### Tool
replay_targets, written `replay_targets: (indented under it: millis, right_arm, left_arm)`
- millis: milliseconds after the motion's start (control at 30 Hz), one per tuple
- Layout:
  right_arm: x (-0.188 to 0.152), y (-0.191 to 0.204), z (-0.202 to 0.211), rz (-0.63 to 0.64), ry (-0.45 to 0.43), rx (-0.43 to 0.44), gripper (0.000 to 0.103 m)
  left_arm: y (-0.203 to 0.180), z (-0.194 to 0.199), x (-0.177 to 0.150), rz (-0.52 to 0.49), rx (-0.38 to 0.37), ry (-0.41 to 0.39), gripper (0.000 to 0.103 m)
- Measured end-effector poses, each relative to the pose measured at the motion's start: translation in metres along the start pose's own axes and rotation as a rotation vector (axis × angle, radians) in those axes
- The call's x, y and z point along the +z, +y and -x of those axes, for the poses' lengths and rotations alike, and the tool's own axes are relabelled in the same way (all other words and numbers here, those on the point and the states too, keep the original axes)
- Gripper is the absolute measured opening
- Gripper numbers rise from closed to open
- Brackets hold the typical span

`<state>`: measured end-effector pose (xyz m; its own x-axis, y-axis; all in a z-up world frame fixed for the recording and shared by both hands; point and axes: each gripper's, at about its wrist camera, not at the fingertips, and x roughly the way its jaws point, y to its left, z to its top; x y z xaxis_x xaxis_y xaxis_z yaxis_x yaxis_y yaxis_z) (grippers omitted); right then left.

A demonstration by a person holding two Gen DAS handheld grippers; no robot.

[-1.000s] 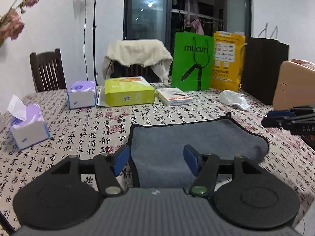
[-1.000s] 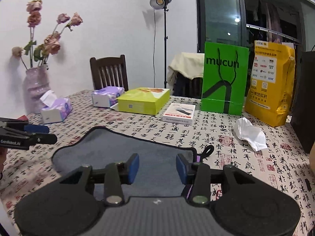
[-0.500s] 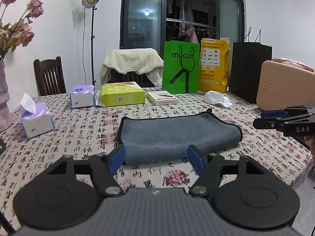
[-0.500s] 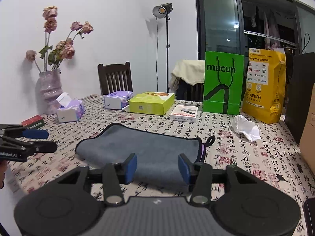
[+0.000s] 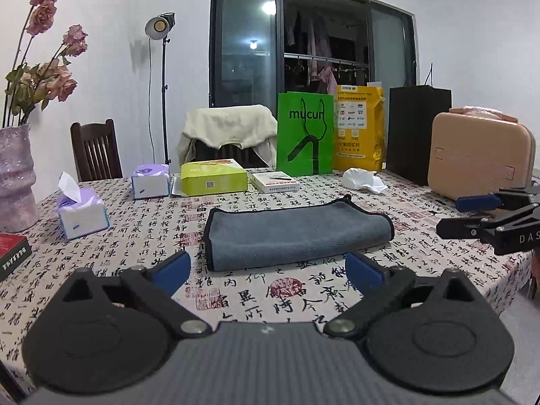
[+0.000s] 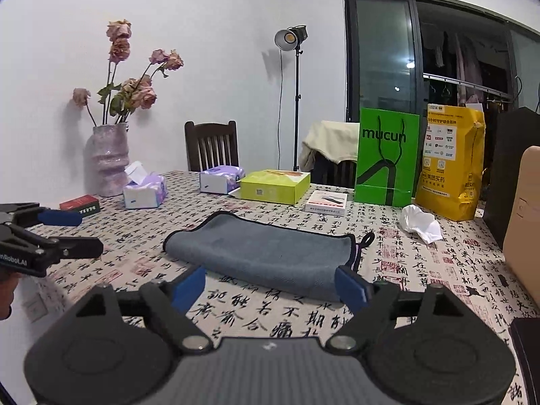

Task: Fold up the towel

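Both grippers have drawn back from the towel (image 5: 297, 233) since the earlier frames, when their blue pads hung over the grey cloth; now printed tablecloth shows between pads and towel in each wrist view. Jaws of the left gripper (image 5: 268, 268) stand wider apart than a second ago and hold nothing; jaws of the right gripper (image 6: 270, 285) likewise stand wide apart and hold nothing. Towel: folded, flat on the surface (image 5: 135, 243) near its front edge, black-bound hem around it, hanging loop (image 6: 366, 239) at its right end.

Containers. Purple vase (image 6: 108, 160), far left, holds dried pink roses (image 6: 135, 87). Tissue pack (image 5: 81, 214), left of the towel, has one white sheet standing out of its top. Second tissue pack (image 5: 150, 180) lies farther back beside a closed lime-green box (image 5: 213, 177); a flat white box (image 5: 275, 182) lies right of it. Green paper bag (image 5: 305, 133), yellow bag (image 5: 359, 128) and black bag (image 5: 418, 135) stand in a row along the far edge; their contents are hidden. Tan case (image 5: 479, 155) is closed at far right. Crumpled white tissue (image 5: 362, 179) lies loose before the yellow bag. Red box (image 6: 80, 204) lies near the vase.
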<state>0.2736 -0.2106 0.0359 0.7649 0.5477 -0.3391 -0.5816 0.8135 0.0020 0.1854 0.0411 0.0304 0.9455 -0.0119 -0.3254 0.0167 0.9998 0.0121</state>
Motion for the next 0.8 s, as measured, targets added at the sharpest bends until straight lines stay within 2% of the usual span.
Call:
replay_targets:
  millis: [400, 800]
  right_arm:
    - [-0.028, 0.012, 0.035, -0.026, -0.003, -0.008, 0.086]
    - [-0.043, 0.034, 0.073, -0.019, -0.033, -0.002, 0.088]
  left_arm:
    - [-0.010, 0.032, -0.024, 0.008, 0.036, -0.005, 0.101]
    - [-0.022, 0.062, -0.041, 0.020, 0.021, -0.027, 0.102]
